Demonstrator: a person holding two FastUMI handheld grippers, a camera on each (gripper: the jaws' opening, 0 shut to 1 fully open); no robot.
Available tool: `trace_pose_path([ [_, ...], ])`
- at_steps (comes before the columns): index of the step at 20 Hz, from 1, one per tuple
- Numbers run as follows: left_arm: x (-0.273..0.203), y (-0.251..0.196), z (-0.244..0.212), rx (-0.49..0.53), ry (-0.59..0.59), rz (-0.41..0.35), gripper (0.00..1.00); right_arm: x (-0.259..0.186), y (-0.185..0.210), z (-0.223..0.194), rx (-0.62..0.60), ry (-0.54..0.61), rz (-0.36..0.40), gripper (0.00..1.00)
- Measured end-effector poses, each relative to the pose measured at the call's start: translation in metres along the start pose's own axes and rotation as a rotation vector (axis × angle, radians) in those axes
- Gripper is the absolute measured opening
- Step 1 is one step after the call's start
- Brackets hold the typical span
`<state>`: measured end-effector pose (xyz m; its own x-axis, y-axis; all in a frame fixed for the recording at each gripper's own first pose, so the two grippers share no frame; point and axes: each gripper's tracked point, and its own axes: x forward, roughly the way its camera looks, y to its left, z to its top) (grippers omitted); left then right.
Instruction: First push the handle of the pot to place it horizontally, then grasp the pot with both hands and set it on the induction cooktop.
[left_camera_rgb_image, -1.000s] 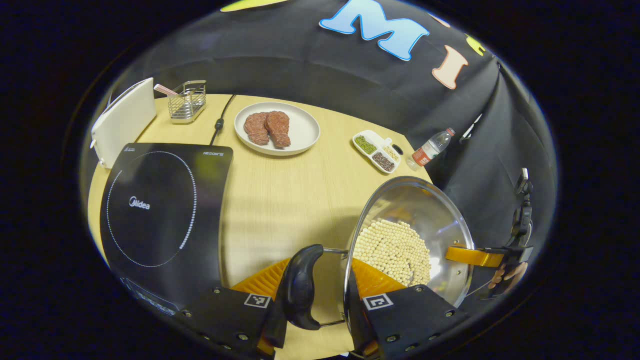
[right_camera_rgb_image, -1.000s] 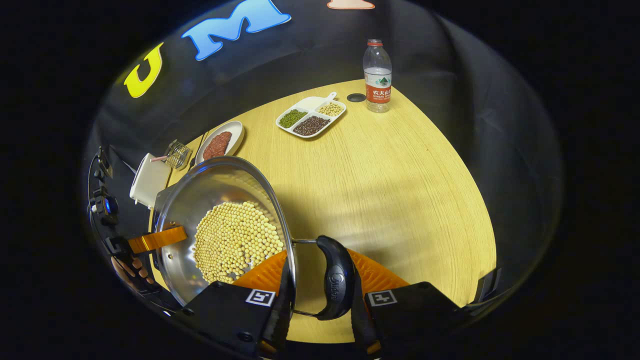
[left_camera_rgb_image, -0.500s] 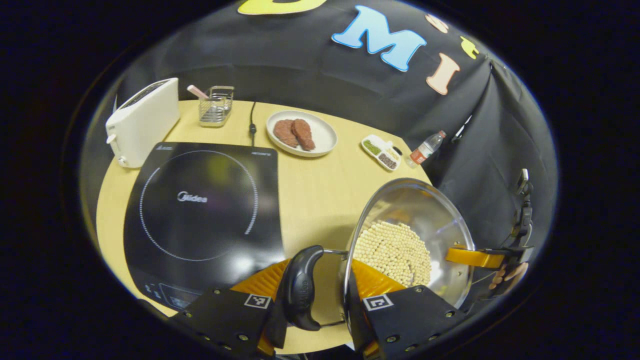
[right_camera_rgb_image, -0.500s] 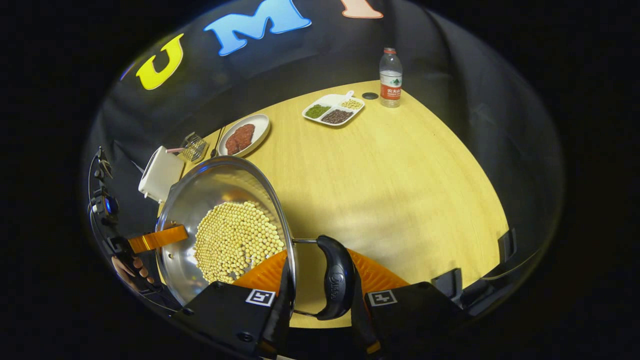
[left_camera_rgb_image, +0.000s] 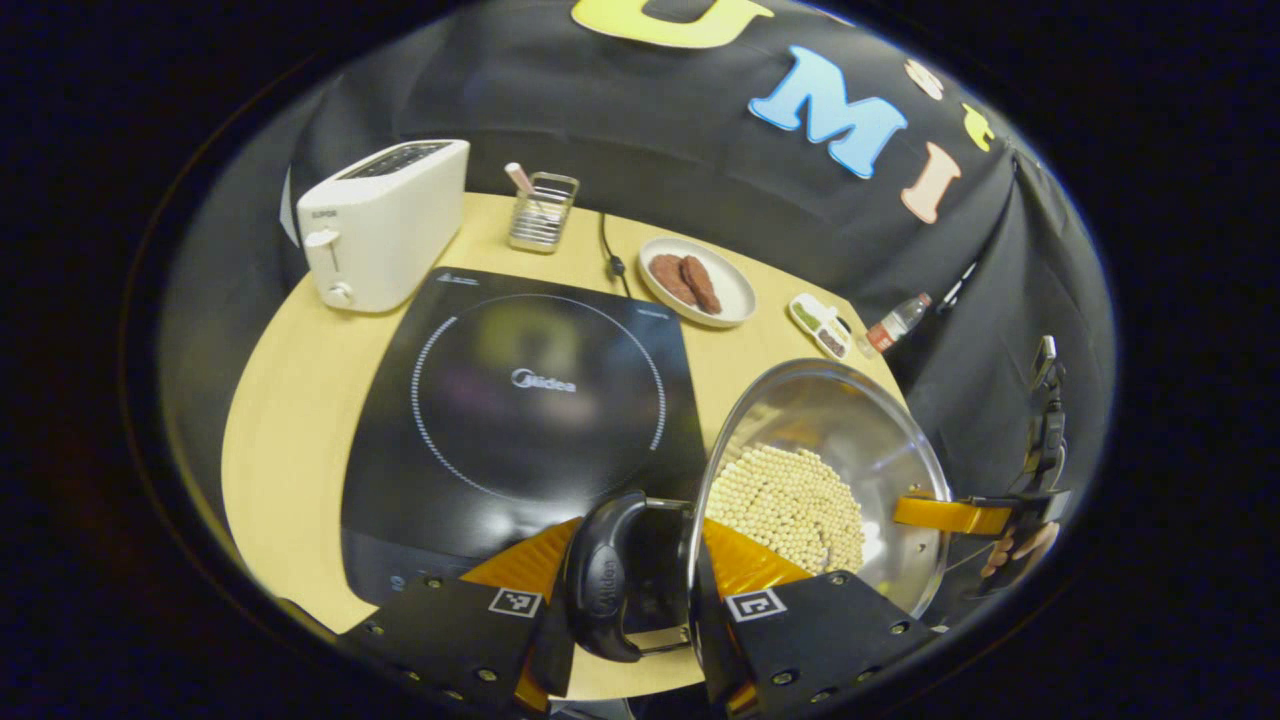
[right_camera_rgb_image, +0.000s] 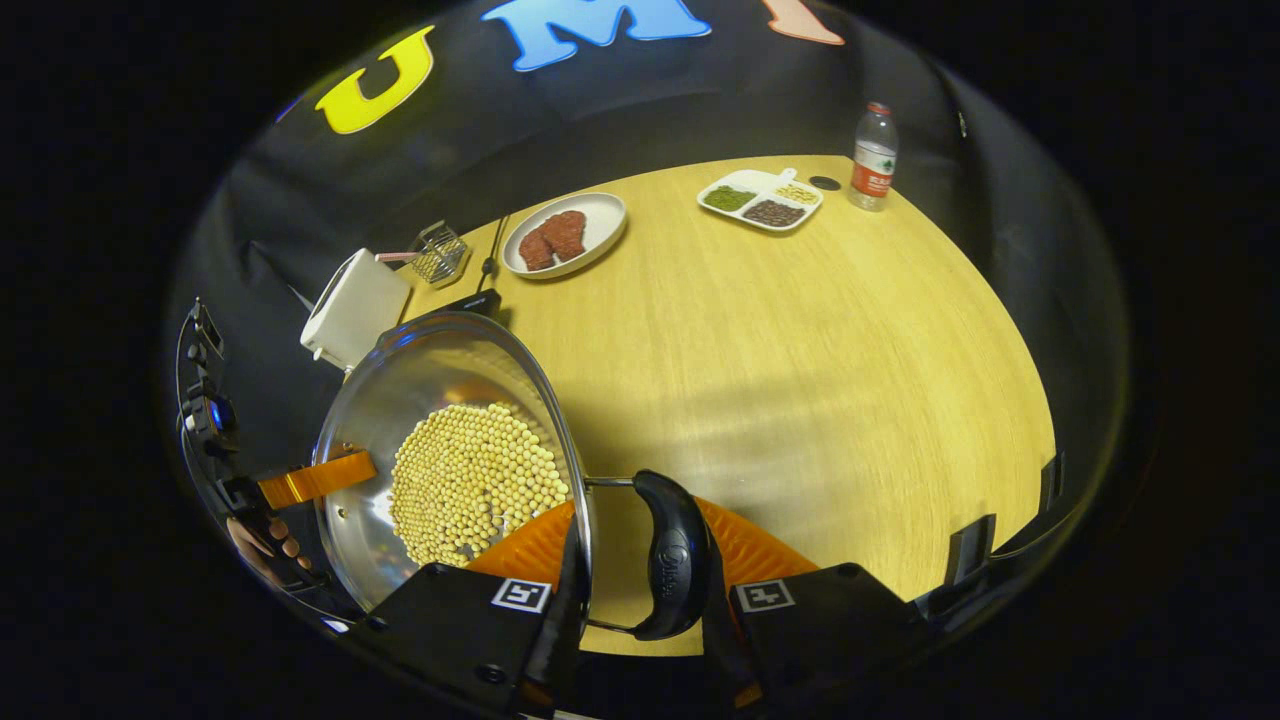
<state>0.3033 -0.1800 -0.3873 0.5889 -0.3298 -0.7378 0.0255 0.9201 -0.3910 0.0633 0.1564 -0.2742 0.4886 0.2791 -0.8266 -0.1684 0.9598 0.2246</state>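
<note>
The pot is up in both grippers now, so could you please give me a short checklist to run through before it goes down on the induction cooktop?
1. Left gripper shut on its pot handle: ok, a finger on each side.
2. Right gripper shut on the other pot handle: ok.
3. Pot level: cannot tell; the soybeans lie spread in an even layer across the bottom, with none spilled.
4. Induction cooktop surface bare: ok.
5. Pot over the cooking ring: not ok; it is beside the cooktop's edge.
6. Toaster and the plate of meat out of the way: ok, both off the cooktop.
</note>
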Motion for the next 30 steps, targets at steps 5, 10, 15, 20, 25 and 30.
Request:
trace_pose_path([
  [5,-0.004,-0.003,-0.008,-0.022,-0.026,0.037,0.52,0.020,0.040,0.019,-0.034,0.008,0.032,0.51],
  [10,-0.007,-0.005,-0.010,-0.018,-0.031,0.061,0.52,0.041,0.065,0.032,-0.033,0.019,0.045,0.49],
  [15,-0.011,-0.004,-0.012,-0.026,-0.032,0.075,0.55,0.062,0.089,0.049,-0.036,0.017,0.052,0.49],
  [20,-0.009,-0.005,-0.015,-0.027,-0.040,0.080,0.48,0.085,0.110,0.066,-0.044,0.014,0.060,0.49],
  [25,-0.012,-0.004,-0.014,-0.020,-0.053,0.080,0.51,0.107,0.128,0.080,-0.041,0.011,0.063,0.49],
  [30,-0.012,-0.004,-0.015,-0.022,-0.057,0.082,0.52,0.117,0.135,0.086,-0.041,0.011,0.066,0.49],
])
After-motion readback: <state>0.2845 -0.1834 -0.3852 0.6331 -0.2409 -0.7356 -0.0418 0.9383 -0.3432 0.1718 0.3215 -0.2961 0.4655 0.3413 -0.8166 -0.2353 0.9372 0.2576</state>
